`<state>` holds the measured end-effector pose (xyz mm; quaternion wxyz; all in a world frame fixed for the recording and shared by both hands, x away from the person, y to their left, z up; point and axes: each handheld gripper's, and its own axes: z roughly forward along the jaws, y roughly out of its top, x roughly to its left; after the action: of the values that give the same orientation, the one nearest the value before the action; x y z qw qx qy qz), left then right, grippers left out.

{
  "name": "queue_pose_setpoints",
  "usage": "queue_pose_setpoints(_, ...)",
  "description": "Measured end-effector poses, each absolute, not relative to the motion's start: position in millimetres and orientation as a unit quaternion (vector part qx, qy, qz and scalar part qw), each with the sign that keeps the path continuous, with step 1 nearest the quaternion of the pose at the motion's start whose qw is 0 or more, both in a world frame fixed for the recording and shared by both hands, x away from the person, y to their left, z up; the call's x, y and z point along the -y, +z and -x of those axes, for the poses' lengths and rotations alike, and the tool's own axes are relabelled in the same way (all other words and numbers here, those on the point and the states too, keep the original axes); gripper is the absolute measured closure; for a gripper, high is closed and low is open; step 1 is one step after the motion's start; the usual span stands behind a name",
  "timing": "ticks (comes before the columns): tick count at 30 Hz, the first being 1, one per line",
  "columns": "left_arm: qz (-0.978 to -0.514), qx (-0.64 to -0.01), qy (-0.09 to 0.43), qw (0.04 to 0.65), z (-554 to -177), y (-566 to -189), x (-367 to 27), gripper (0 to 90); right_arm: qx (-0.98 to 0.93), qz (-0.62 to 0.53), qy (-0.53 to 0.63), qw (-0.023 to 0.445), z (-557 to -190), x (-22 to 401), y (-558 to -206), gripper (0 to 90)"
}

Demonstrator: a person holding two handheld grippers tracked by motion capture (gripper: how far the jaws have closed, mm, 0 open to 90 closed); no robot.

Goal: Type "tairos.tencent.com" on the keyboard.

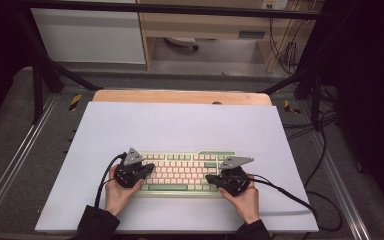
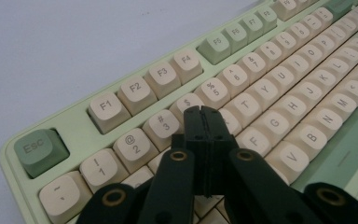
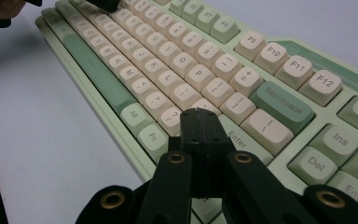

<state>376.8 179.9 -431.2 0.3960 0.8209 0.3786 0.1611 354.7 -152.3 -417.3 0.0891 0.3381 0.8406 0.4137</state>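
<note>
A pale green keyboard [image 1: 185, 172] with cream keys lies on the white mat near the front edge. My left gripper [image 1: 149, 169] is over the keyboard's left end, held in a hand. In the left gripper view its jaws [image 2: 205, 113] are pressed together with nothing between them, tips just above the letter keys below the 4 key [image 2: 186, 103]. My right gripper [image 1: 211, 178] is over the keyboard's right part. In the right gripper view it [image 3: 199, 114] is shut and empty, tips above the keys left of the Enter key [image 3: 242, 140].
The white mat [image 1: 180, 125] covers the table, with a wooden strip [image 1: 180, 96] along the far edge. Black cables [image 1: 290, 192] trail from the grippers across the mat's right side. Metal frame posts [image 1: 37, 85] stand at the far corners.
</note>
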Motion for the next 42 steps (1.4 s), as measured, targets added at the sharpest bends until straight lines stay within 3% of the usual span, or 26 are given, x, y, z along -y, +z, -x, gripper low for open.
queue_pose_setpoints(20,-0.814,-0.372,0.161,0.415,-362,-419,-196,90.0,-0.837,-0.337,0.423,0.087,-353,149,-412,90.0)
queue_pose_setpoints(42,-0.808,-0.379,0.16,0.421,-350,-421,-223,90.0,-0.84,-0.323,0.429,0.076,-357,117,-409,90.0)
